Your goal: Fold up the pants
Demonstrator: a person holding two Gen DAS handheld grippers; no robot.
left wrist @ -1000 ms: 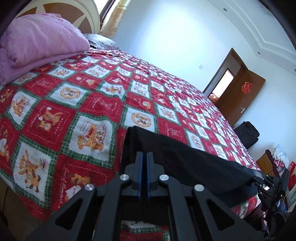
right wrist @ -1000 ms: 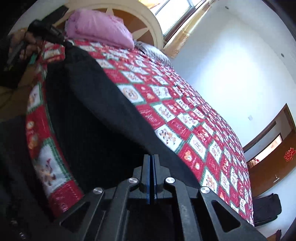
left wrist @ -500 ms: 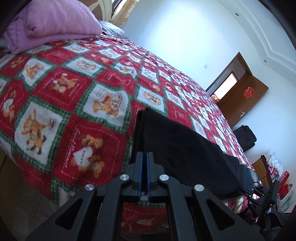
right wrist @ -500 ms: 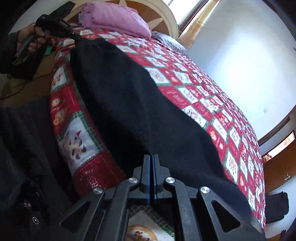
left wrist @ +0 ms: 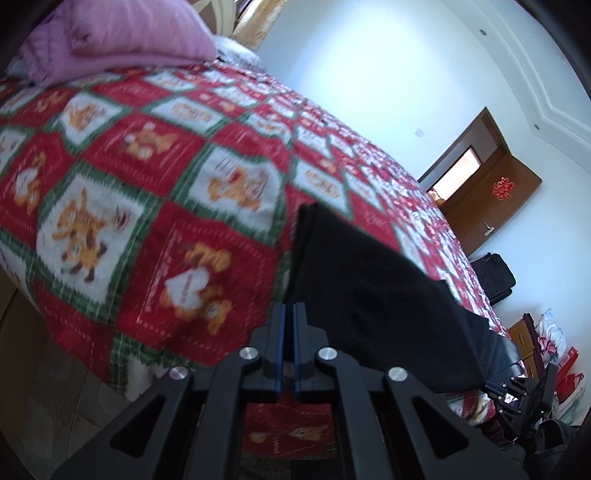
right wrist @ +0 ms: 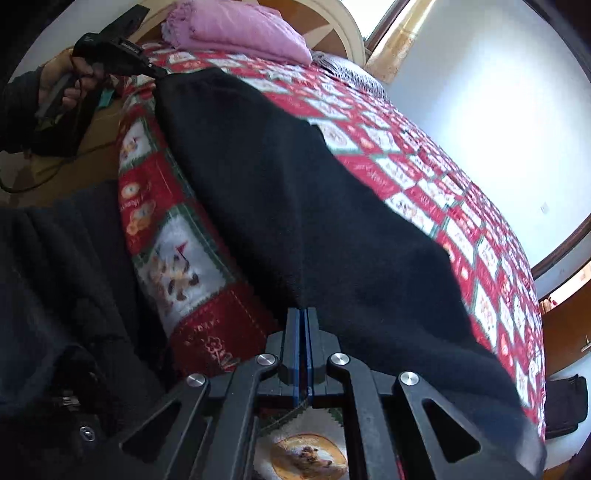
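Pants [right wrist: 295, 206] lie stretched along the bed's [left wrist: 155, 192] near edge, 2 grippers pinching opposite ends: left gripper [left wrist: 287, 314] and right gripper [right wrist: 303, 317] clamped on cloth. Uneven lowering could leave the 6 o'clock edge sliding floorward.

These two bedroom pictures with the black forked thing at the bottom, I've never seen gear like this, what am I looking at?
No robot here: a person carries a hand-held gripper in each hand, each with a camera looking along its two fingers. One picture is from the left hand-held gripper, the other from the right hand-held gripper. Both are closed, each pinching an edge of the black pants, which lie stretched across a red patterned bedspread. A folded pink blanket sits near the headboard. The right view also shows the person's left hand.
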